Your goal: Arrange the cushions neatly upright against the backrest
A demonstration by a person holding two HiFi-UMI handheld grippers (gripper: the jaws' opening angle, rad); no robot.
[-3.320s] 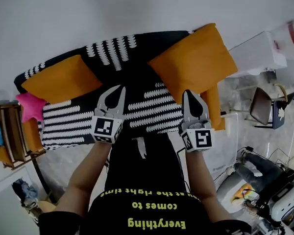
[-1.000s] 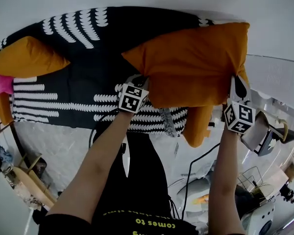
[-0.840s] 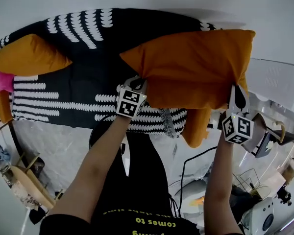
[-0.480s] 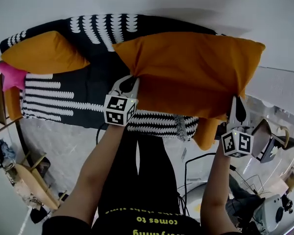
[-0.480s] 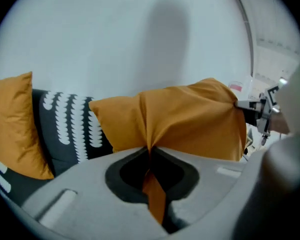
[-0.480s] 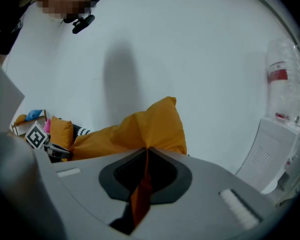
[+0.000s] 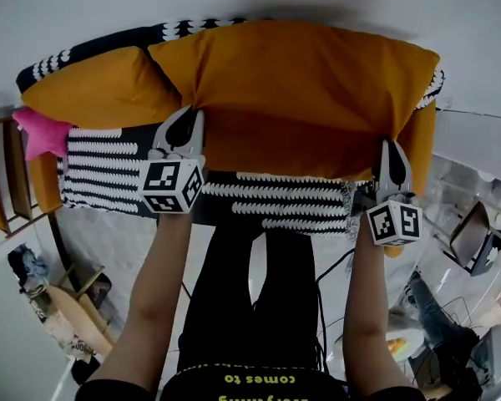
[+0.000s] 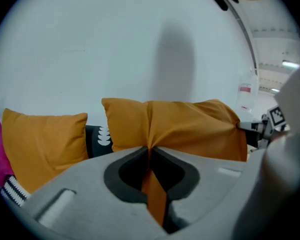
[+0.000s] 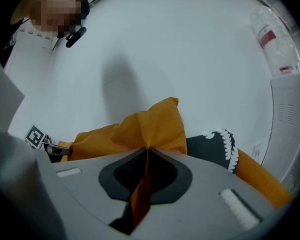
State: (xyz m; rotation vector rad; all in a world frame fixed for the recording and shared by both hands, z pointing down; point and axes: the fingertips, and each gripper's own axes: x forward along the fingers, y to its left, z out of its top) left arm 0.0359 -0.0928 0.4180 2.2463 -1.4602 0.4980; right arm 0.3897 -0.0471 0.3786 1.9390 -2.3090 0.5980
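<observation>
While clenched on the lower corners of the large cushion (image 7: 301,82), raised against the sofa backrest (image 7: 163,32) beside the smaller cushion (image 7: 100,90), keep left gripper (image 7: 186,117) and right gripper (image 7: 391,147) level and lower evenly onto the seat (image 7: 267,195). Cannot see most of the backrest, hidden behind it.
</observation>
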